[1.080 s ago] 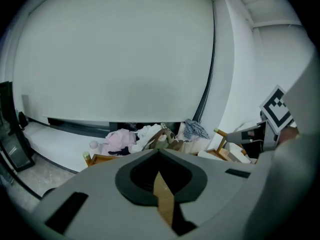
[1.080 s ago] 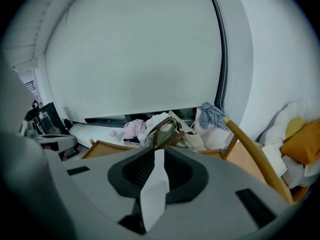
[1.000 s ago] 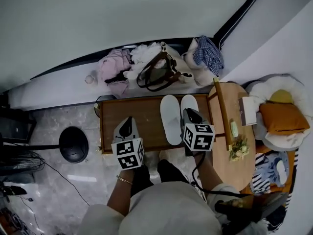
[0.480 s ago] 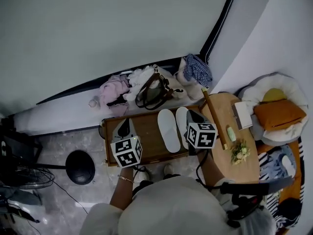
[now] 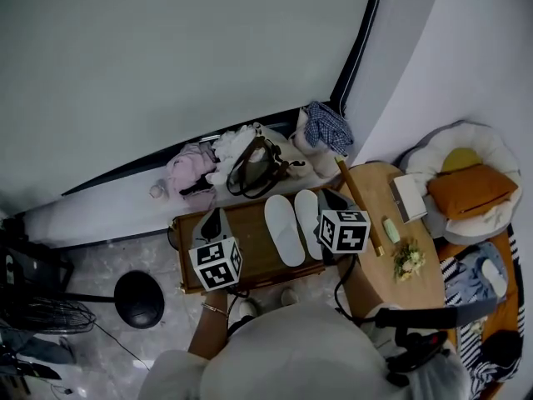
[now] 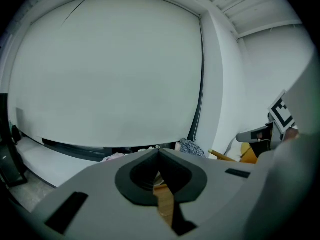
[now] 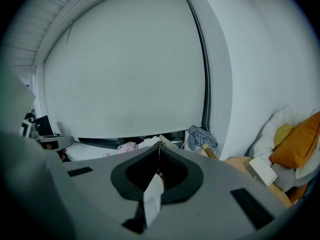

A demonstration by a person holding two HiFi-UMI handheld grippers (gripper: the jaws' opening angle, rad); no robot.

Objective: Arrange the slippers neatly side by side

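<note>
right slipper (image 5: 305,213) partly behind right gripper (image 5: 328,197), fan (image 5: 35,313) cut off at left edge

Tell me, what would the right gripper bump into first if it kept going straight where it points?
Probably the clothes pile behind the table: the shut right gripper aims there, above the white slipper. Depth is hard to judge.

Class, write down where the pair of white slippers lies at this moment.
In the head view the white slippers lie side by side on the right half of the brown bench, just left of the round table.
</note>
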